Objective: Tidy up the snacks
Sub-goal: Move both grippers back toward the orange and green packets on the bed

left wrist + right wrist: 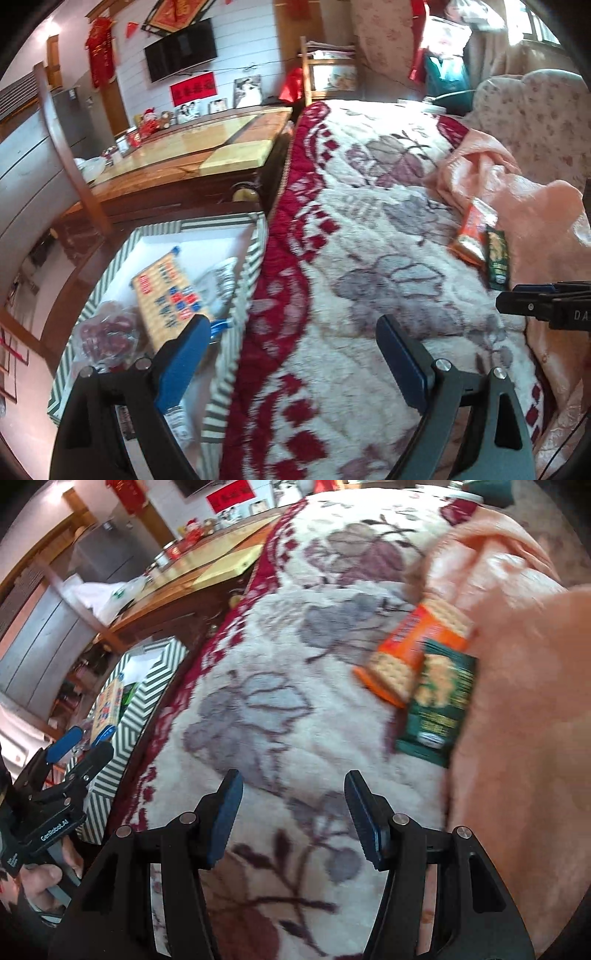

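Tools both empty: my left tool [288, 343] spread wide, my right tool [291, 812] partly spread, over the floral blanket [277, 686]. Far right lie an orange cracker pack [417, 653] and green snack pack [439, 698], touching. Left, striped box [240, 280] holds snacks.

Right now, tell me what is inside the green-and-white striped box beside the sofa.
The striped box holds a yellow printed snack pack, a clear bag of dark red pieces and a pale wrapper. The left gripper hides its near corner.
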`<act>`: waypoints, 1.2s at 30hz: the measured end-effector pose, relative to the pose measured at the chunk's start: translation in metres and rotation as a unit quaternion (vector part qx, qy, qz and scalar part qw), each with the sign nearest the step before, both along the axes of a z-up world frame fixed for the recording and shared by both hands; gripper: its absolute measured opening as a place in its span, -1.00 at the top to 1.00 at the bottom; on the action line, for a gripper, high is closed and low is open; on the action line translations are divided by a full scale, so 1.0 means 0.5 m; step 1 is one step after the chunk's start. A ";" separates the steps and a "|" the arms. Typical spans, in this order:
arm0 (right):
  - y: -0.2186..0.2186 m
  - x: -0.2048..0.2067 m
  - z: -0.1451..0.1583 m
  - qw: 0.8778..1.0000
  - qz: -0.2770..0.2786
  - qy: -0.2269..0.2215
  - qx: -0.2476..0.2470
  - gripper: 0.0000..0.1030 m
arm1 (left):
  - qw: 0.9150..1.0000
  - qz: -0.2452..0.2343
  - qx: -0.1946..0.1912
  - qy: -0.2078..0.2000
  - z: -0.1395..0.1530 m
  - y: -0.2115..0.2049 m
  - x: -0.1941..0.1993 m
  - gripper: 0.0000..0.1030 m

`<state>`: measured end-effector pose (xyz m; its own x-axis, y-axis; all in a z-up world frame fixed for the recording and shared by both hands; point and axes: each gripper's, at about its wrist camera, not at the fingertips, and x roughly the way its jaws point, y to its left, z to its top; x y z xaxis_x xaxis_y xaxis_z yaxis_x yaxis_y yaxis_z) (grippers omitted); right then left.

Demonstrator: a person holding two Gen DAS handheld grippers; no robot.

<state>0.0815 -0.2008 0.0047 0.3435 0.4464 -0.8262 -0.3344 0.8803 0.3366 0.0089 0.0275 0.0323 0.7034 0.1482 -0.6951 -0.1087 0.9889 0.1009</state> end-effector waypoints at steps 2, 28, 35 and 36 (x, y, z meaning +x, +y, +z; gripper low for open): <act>-0.025 0.002 0.000 1.000 -0.012 -0.001 0.002 -0.12 | 1.000 -0.010 0.002 0.000 0.003 -0.020 0.007 -0.79; -0.126 0.076 -0.018 0.995 -0.093 -0.009 -0.022 -0.12 | 0.994 -0.100 -0.037 0.027 0.008 -0.193 0.099 -0.79; -0.118 0.127 -0.038 0.993 -0.109 -0.006 -0.052 -0.12 | 0.994 -0.089 -0.047 0.040 -0.010 -0.177 0.105 -0.79; -0.117 0.132 -0.041 0.992 -0.111 -0.005 -0.052 -0.12 | 0.994 -0.088 -0.047 0.041 -0.013 -0.175 0.106 -0.79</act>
<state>0.1473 -0.2596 -0.0156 0.4318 0.2706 -0.8604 -0.1310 0.9626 0.2370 0.0619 -0.0600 0.0260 0.6533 -0.0402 -0.7561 0.0709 0.9974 0.0082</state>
